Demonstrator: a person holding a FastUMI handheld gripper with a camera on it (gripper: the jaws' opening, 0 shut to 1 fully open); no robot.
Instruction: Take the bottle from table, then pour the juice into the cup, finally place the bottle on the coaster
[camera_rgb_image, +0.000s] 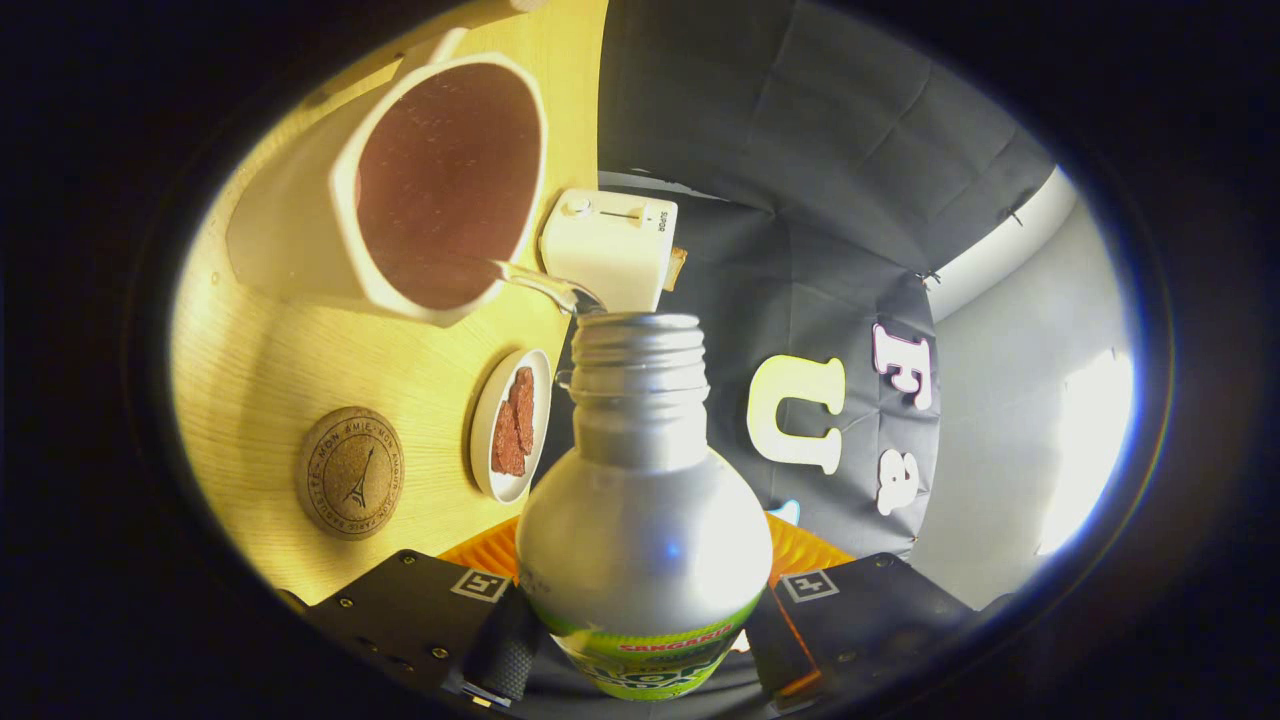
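I see the silver bottle (645, 500), uncapped, tipped toward the white cup (330, 225) at ten o'clock, a thin stream reaching its dark-filled mouth. The round cork coaster (350, 473) lies bare at nine o'clock.

We see our gripper (640, 650) rolled sideways, both fingers (505, 650) clamped at three and nine o'clock.
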